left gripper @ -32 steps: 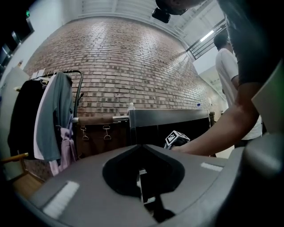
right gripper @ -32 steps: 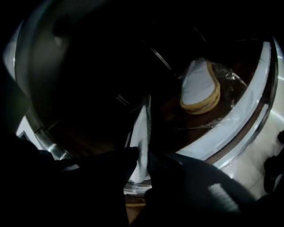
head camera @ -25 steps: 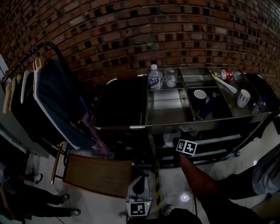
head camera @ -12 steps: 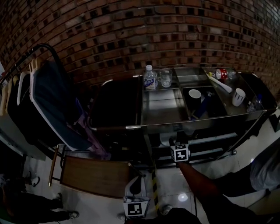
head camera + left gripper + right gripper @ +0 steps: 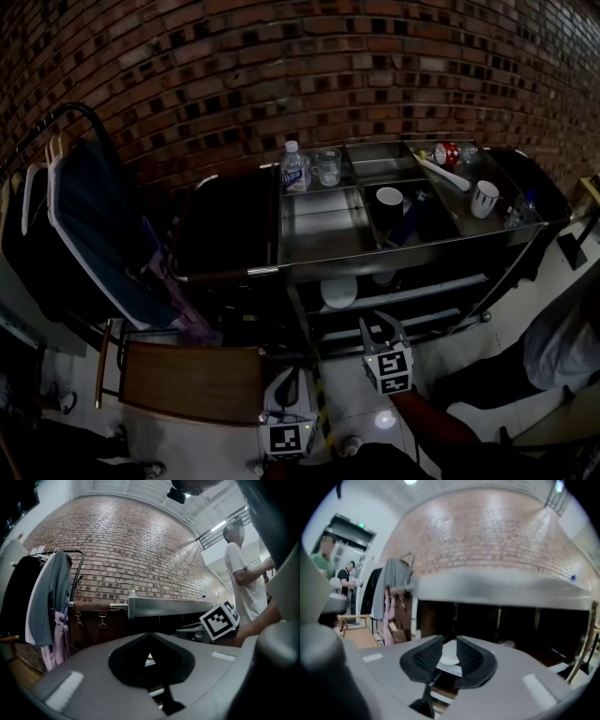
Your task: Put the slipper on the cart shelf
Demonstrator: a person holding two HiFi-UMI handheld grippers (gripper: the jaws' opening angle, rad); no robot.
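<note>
The white slipper (image 5: 339, 292) lies on the cart's middle shelf (image 5: 427, 289), under the steel top; in the right gripper view the slipper (image 5: 449, 658) shows beyond the jaws. My right gripper (image 5: 378, 324) hangs in front of the shelf, clear of the slipper. Its jaws (image 5: 450, 639) are closing with nothing between the pads. My left gripper (image 5: 290, 377) is low over the floor, left of the right one, and holds nothing. In the left gripper view its jaws (image 5: 150, 637) stand together.
The steel cart top (image 5: 319, 234) carries a water bottle (image 5: 294, 169), a glass (image 5: 328, 167), two mugs (image 5: 389, 200) and a red can (image 5: 448, 152). A clothes rack (image 5: 84, 216) and a wooden stool (image 5: 187, 380) stand at the left. A person (image 5: 562, 347) is at the right.
My right gripper has drawn back from the cart shelf toward me, and the slipper stays on the shelf. The left gripper has hardly moved.
</note>
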